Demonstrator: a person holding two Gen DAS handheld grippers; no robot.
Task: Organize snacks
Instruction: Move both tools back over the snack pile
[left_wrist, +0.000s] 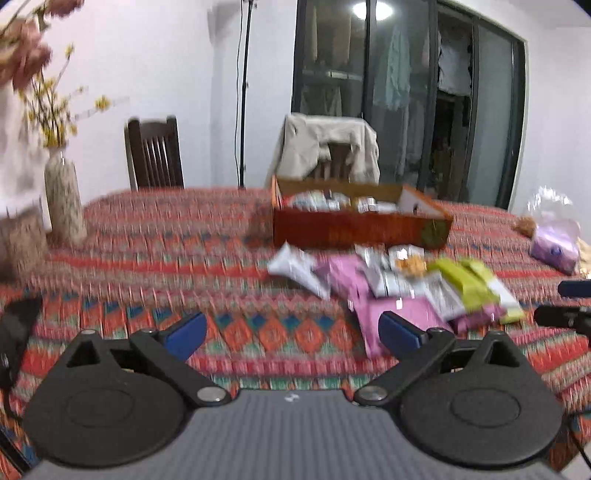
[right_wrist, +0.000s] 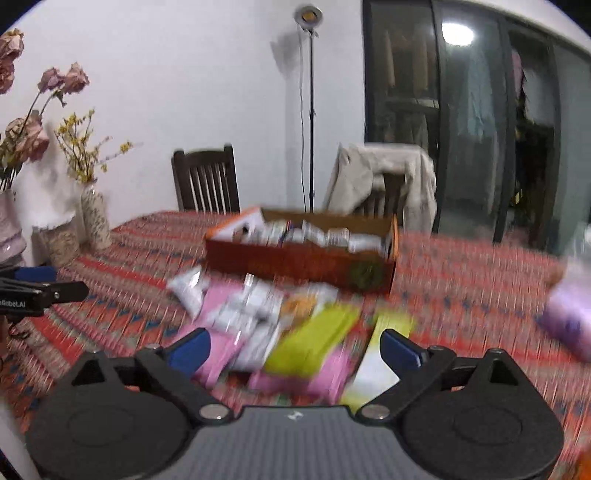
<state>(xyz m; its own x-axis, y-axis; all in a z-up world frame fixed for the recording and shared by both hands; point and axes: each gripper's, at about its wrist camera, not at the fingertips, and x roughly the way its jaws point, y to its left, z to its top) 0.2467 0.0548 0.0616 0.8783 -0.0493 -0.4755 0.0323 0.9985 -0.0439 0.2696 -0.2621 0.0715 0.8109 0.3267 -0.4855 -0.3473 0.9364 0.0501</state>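
Note:
A loose pile of snack packets (left_wrist: 399, 280) in pink, white, silver and lime green lies on the patterned tablecloth, in front of an open orange cardboard box (left_wrist: 354, 225) that holds several packets. My left gripper (left_wrist: 293, 330) is open and empty, above the cloth to the left of the pile. My right gripper (right_wrist: 295, 349) is open and empty, hovering over the near edge of the pile (right_wrist: 280, 325), with a lime green packet (right_wrist: 314, 339) between its fingers in the view. The box also shows behind the pile in the right wrist view (right_wrist: 299, 258). Both views are motion-blurred.
A patterned vase with yellow flowers (left_wrist: 64, 199) stands at the table's left. A purple bag in clear plastic (left_wrist: 554, 247) lies at the right. Two chairs stand behind the table, one draped with a beige coat (left_wrist: 328, 147). A black object (left_wrist: 16, 328) lies at the left edge.

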